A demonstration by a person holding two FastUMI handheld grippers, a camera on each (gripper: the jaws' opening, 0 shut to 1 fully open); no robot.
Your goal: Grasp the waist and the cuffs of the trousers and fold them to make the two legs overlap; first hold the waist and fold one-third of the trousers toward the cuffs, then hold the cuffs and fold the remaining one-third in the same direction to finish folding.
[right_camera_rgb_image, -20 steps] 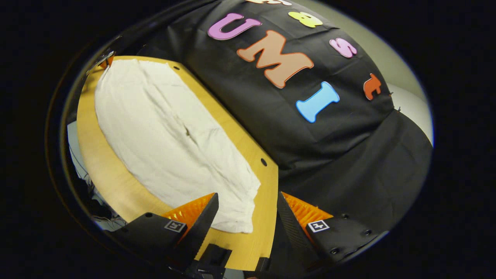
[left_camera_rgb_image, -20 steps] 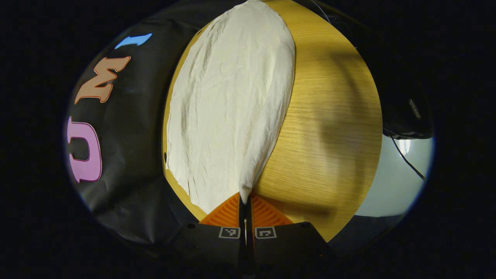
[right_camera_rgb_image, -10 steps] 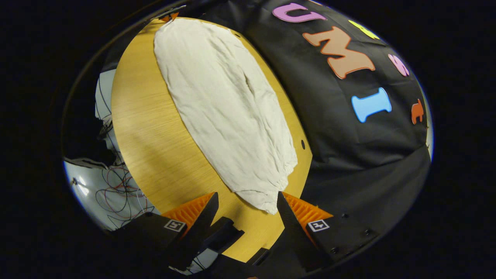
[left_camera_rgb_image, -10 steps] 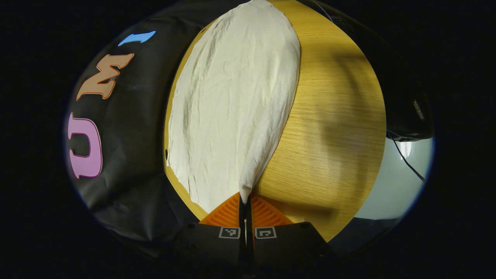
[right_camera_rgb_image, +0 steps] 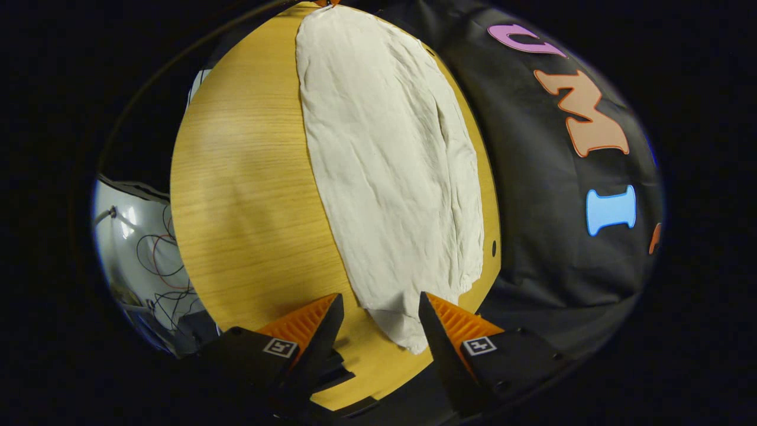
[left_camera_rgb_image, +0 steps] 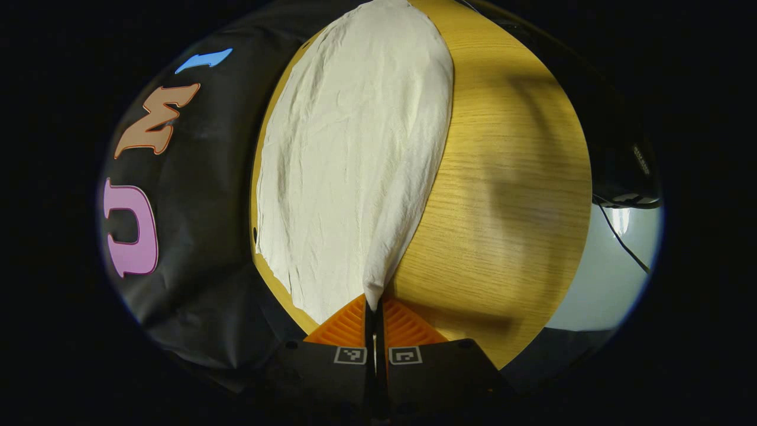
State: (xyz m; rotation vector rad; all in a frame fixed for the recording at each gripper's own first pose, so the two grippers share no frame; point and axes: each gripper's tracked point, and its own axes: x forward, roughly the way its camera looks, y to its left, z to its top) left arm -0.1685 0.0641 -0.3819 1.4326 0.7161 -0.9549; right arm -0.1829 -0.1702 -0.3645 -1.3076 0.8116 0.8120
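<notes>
Cream-white trousers [left_camera_rgb_image: 355,148] lie stretched lengthwise on a wooden table [left_camera_rgb_image: 502,207], along its edge by the black cloth wall. My left gripper [left_camera_rgb_image: 374,306] is shut on a corner of their near end, and the fabric rises in a ridge from the fingers. In the right gripper view the trousers [right_camera_rgb_image: 390,165] run away from me across the table [right_camera_rgb_image: 248,207]. My right gripper [right_camera_rgb_image: 379,299] is open just above the tabletop, with the corner of the trousers' other end lying between its fingers, which do not press on the cloth. I cannot tell which end is the waist.
Bare wood runs beside the trousers on the side away from the wall. Past the table edge, loose cables [right_camera_rgb_image: 154,260] lie on a pale floor. A dark object [left_camera_rgb_image: 633,177] with a cable sits beyond the table's far side. A small hole [right_camera_rgb_image: 494,248] marks the tabletop near the wall.
My right gripper has swung round and come in over the trousers' end, so the corner now lies between its open fingers. The left gripper keeps its hold and has barely moved.
</notes>
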